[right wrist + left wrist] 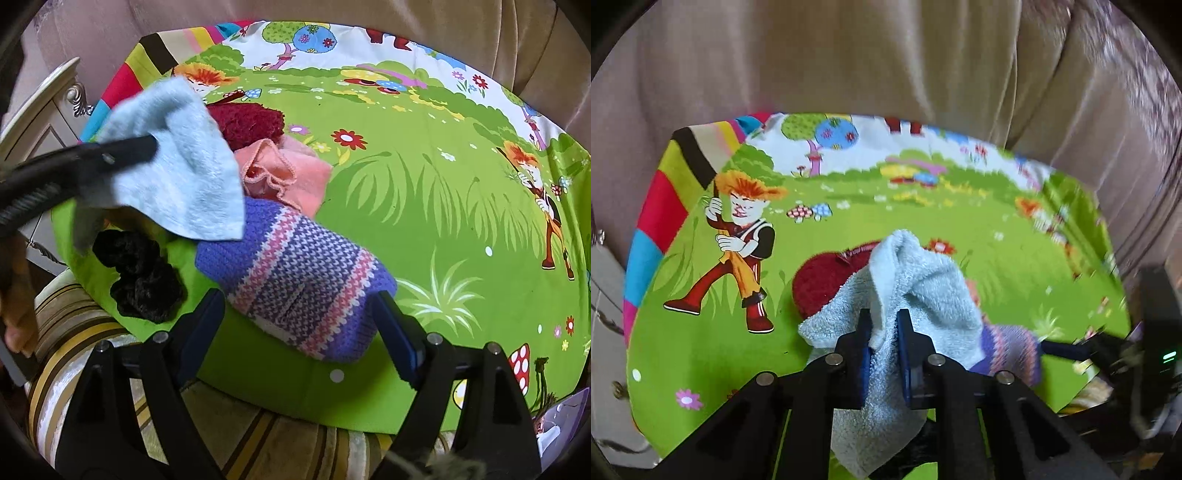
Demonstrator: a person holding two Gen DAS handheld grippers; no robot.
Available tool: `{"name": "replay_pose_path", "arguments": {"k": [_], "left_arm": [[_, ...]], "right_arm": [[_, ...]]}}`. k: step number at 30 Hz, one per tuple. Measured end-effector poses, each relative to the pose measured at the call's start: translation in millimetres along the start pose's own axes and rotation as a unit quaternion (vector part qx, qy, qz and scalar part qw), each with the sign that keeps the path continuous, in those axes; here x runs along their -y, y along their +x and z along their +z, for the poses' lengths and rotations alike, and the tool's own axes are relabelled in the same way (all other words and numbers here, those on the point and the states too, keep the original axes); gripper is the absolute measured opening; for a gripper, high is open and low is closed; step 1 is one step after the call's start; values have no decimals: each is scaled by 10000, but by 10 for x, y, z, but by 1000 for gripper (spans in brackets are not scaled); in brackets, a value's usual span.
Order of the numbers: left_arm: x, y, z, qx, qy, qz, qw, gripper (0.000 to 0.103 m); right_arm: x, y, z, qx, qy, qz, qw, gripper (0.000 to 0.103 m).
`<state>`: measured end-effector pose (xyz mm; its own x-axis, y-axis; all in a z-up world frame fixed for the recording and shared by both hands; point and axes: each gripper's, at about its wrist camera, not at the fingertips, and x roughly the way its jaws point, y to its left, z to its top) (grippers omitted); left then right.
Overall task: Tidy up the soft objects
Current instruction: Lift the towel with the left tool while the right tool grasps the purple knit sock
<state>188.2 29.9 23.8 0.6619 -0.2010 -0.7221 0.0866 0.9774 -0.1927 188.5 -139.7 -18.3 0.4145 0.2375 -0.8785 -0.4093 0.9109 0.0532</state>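
Your left claw [882, 343] grips the blue towel [912, 280], lifted over the cartoon sheet [713, 354]. Your right claw [299, 328] is spread around the knit piece [295, 273]; pink cloth [295, 173] at 12 o'clock, black fabric [144, 280] at 9.

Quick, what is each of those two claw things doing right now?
Left gripper: closed, holding the light blue towel.
Right gripper: open around the purple striped knit piece, not clamped on it.

Between the left gripper [882, 328] fingers: pale blue terry cloth [916, 280], fluffy and matt; beyond it dark red towel [827, 277], coarse pile; between the right gripper [301, 317] fingers: purple-pink knit [291, 273], ribbed wool; underneath, smooth printed sheet [424, 192].
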Motion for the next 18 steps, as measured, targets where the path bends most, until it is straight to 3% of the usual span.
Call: {"name": "replay_pose_path", "arguments": {"k": [12, 18], "left_arm": [[-230, -474, 44, 1070, -931, -638, 9878, 13], [-344, -507, 26, 1138, -1257, -997, 9805, 13]], "right_arm": [[-83, 180, 146, -85, -143, -157, 9997, 89], [-115, 261, 192, -108, -233, -167, 9995, 91]]}}
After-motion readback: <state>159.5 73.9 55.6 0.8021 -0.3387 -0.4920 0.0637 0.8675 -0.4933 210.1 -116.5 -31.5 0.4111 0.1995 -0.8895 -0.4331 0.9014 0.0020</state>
